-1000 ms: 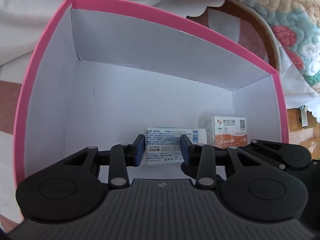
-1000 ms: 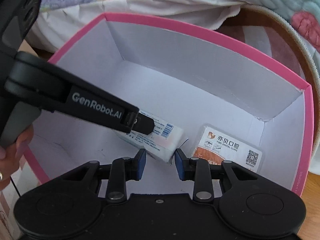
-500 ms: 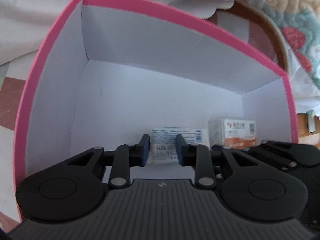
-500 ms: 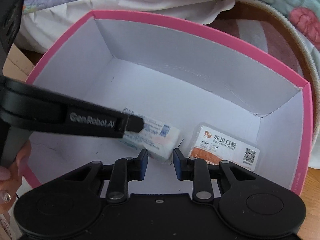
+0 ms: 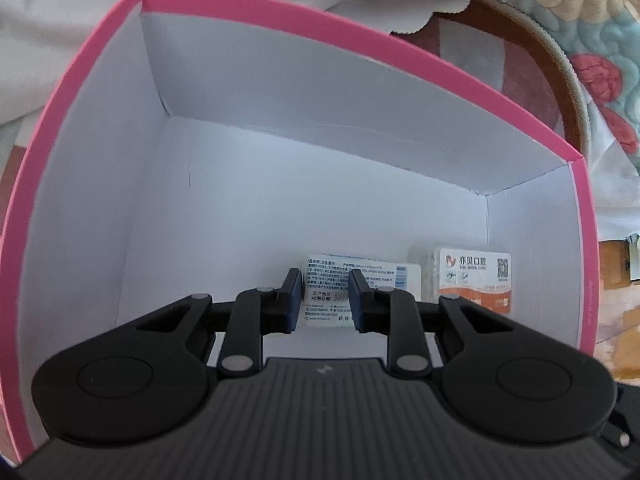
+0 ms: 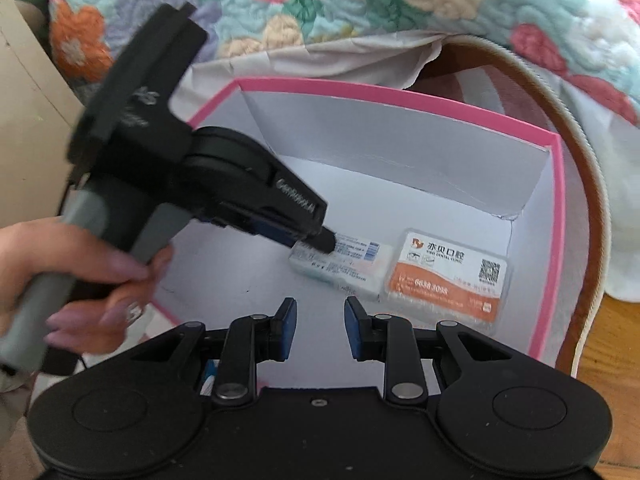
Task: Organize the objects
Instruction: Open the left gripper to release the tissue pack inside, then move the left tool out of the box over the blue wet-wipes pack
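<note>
At the left of the right wrist view, a hand [image 6: 76,276] grips the grey handle of the left gripper [image 6: 320,240], which slants down to the right into the pink-rimmed box [image 6: 558,216] — its tips sit over the white wipes packet [image 6: 356,268] on the box floor. The left wrist view shows that gripper's jaws at their narrowest, nothing clamped between them. At lower centre the right gripper [image 6: 320,322] hangs over the near rim, fully closed and empty. Right of the packet, touching it, lies the orange dental floss case [image 6: 448,280], near the box's right wall. The floor is bare toward the far wall and the left corner.
</note>
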`<state>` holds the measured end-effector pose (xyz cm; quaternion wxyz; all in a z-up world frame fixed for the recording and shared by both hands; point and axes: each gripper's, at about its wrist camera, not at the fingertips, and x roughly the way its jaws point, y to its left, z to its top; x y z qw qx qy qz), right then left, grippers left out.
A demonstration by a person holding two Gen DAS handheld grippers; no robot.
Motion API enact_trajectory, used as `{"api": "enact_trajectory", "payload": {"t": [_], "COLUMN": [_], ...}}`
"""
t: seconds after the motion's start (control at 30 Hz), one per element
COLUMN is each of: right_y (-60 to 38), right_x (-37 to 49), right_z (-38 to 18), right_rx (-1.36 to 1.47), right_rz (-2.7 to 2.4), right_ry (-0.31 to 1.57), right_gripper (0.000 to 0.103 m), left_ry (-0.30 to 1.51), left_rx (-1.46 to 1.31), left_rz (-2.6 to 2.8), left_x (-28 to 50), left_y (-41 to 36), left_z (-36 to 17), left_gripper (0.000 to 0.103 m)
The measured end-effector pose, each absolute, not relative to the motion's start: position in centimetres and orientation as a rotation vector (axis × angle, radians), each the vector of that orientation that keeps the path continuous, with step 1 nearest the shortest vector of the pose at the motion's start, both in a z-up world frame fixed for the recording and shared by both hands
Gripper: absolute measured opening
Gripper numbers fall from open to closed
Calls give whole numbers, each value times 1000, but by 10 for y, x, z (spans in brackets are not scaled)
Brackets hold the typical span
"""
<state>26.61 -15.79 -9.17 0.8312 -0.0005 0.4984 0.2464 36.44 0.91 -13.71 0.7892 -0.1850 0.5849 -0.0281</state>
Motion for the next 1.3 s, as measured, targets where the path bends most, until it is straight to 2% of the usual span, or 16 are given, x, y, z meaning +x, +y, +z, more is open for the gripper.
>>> {"api": "enact_trajectory", "payload": {"t": [0.3, 0.57, 0.97, 1.13, 1.3], "right_y": [-171, -175, -188, -189, -186], "right_x": [244, 224, 174, 153, 134], "right_z": [-83, -55, -9, 14, 27], "right_rx": [24, 17, 16, 7, -12], "right_rz": [534, 524, 482, 466, 471], "right_ry": [997, 935, 891, 871, 895], "right_gripper": [32, 33, 36, 41, 49], "left_ry": [1227, 1134, 1119, 1119, 1117], "left_rx": [-360, -331, -217, -193, -126], "left_rz": [-75, -107, -188, -218, -219], "left_x": [354, 324, 247, 214, 184], "left_y": [6, 10, 1, -2, -5], "left_z": [-126, -69, 10, 33, 48], "left_gripper": [28, 30, 31, 41, 47]}}
